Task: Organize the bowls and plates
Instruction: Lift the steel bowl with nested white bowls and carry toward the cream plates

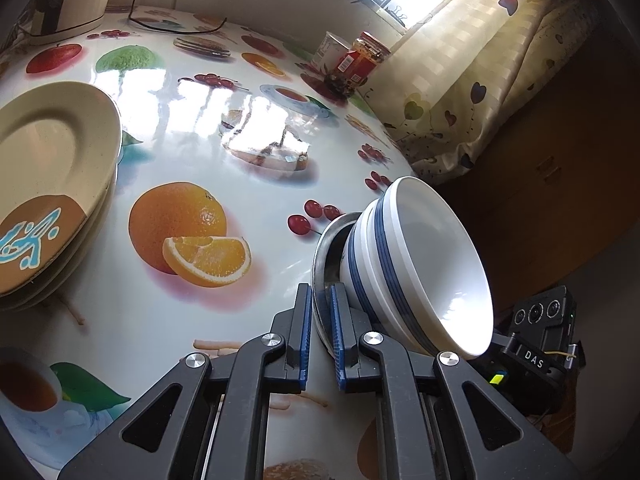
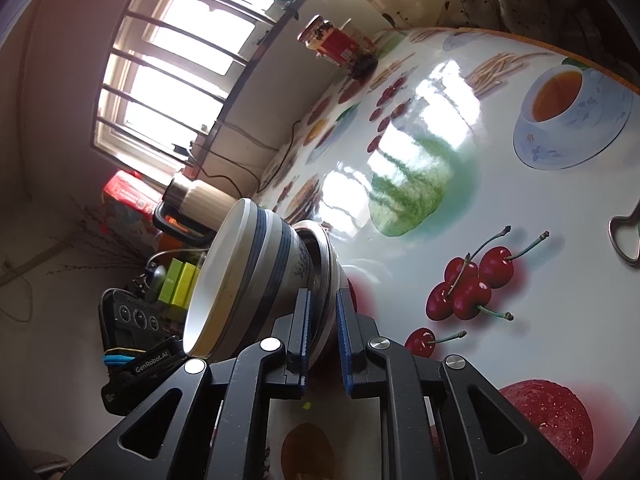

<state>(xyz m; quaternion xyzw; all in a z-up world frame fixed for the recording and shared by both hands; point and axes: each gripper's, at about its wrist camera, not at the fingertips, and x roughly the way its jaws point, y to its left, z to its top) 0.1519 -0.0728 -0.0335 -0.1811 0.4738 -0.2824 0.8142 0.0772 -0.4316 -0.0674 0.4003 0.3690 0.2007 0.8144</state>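
A stack of nested bowls is being gripped from both sides here. At the bottom sits a steel bowl [image 1: 323,256], and its rim is pinched between the blue pads of the left gripper [image 1: 320,320]. In the right wrist view that same metal rim [image 2: 326,264] is clamped by the right gripper [image 2: 323,322], so both sets of fingers are closed on it with only the thin rim between them.

Nested inside the steel one are white bowls with blue stripes [image 1: 424,264], seen again at about 9 o'clock of the right gripper [image 2: 240,276]. The whole stack is held just above a glossy fruit-print tablecloth [image 1: 240,168], near the table edge; whether it touches the table can't be told.

In the left wrist view, a pile of cream plates [image 1: 48,184] is found at about 9 o'clock, well apart from the bowls. A red-labelled jar [image 1: 362,58] and a white tub [image 1: 331,50] are parked at around 12 o'clock, near the curtain [image 1: 500,60]. A metal handle [image 2: 626,236] is caught at 3 o'clock in the right view.
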